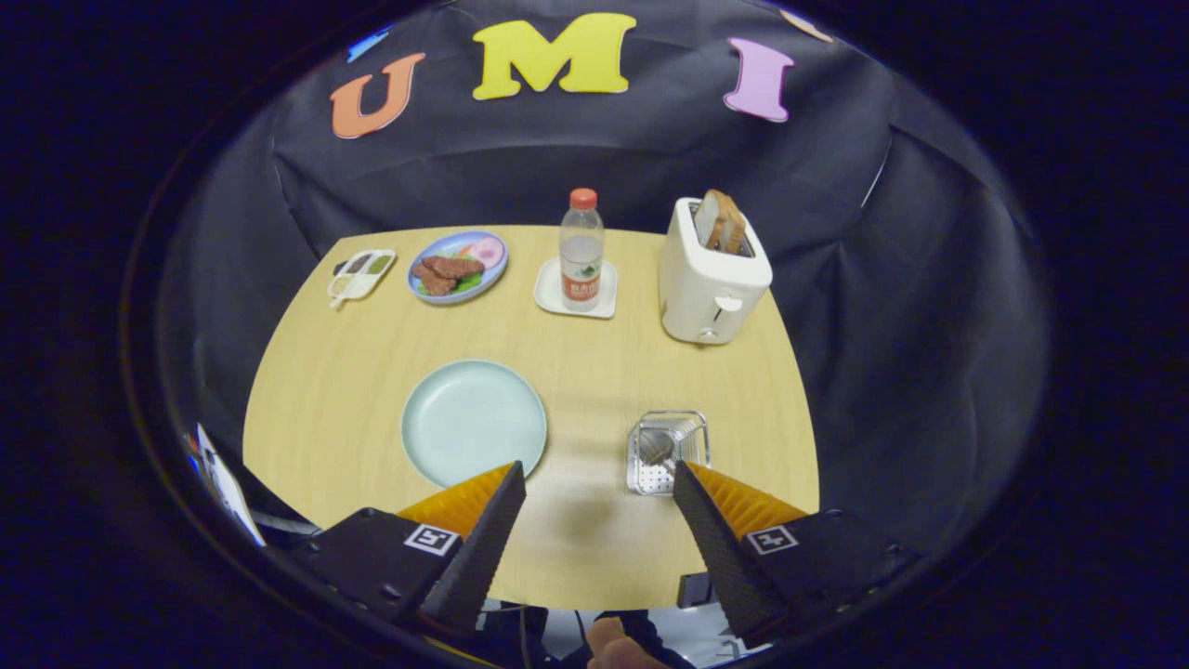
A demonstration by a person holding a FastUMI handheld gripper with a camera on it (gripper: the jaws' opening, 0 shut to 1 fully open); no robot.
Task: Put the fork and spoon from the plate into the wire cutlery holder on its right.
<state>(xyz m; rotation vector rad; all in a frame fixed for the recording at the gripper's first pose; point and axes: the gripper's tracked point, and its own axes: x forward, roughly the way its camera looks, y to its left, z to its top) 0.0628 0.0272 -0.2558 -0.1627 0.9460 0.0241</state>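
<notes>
Gripper view puts my gripper (599, 483) high above the table (372, 372), fingers spread wide and holding nothing. Pale plate (474, 423) at eleven o'clock off the fingertips looks bare; wire cutlery holder (667, 452) at one o'clock, just ahead of my right finger, has cutlery heads (661, 444) inside, spoon or fork I can't tell. I judge the job done or nearly; next call is simply backing off. Open tabletop between plate and holder, near edge beneath me, toaster (711, 274) and bottle (581, 246) well beyond.

Even overhead light; soft shadows, sharp centre, fisheye-bent rim
</notes>
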